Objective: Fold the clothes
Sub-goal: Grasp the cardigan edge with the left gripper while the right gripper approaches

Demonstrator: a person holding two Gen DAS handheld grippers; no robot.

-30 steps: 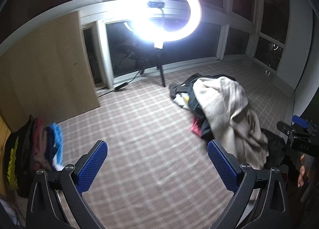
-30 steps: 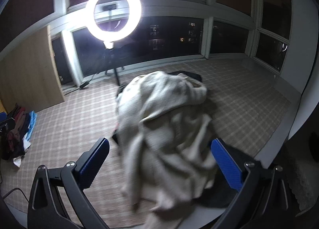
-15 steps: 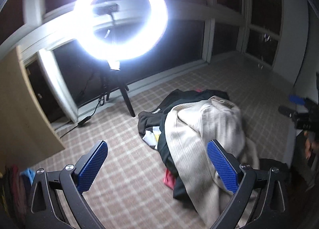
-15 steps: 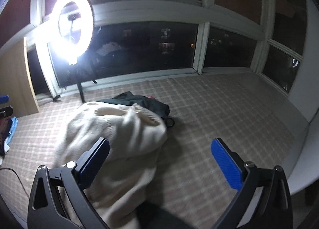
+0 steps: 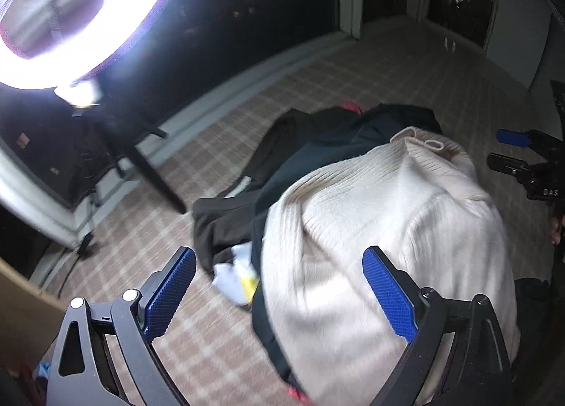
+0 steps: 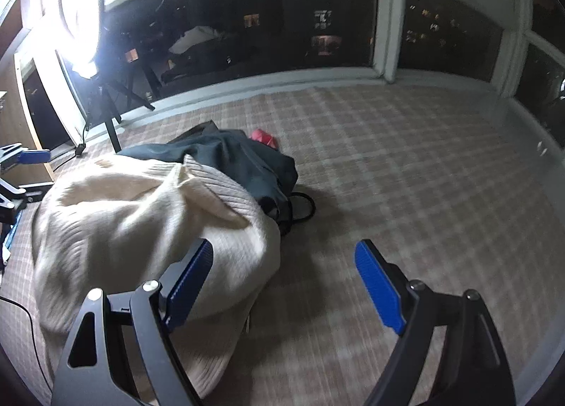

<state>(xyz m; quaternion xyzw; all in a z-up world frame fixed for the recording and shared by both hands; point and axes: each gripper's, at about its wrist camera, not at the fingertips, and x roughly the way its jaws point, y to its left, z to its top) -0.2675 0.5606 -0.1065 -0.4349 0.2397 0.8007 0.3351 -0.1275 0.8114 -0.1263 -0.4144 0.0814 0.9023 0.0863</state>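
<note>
I see both sets of fingers closing, nothing clamped — left gripper [image 5: 279, 286] and right gripper [image 6: 284, 278] over the cream sweater [image 5: 370, 229], dark garments [image 6: 243, 155] at 12 o'clock.

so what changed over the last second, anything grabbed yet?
Nothing grabbed. Both grippers swung in over the clothes pile: the cream sweater now fills the lower part of both views. The left gripper has the sweater's edge and dark clothes between its closing jaws, no contact visible. The right gripper is closing too, one finger over the sweater, floor between. The pile and the ring light stayed put.
</note>
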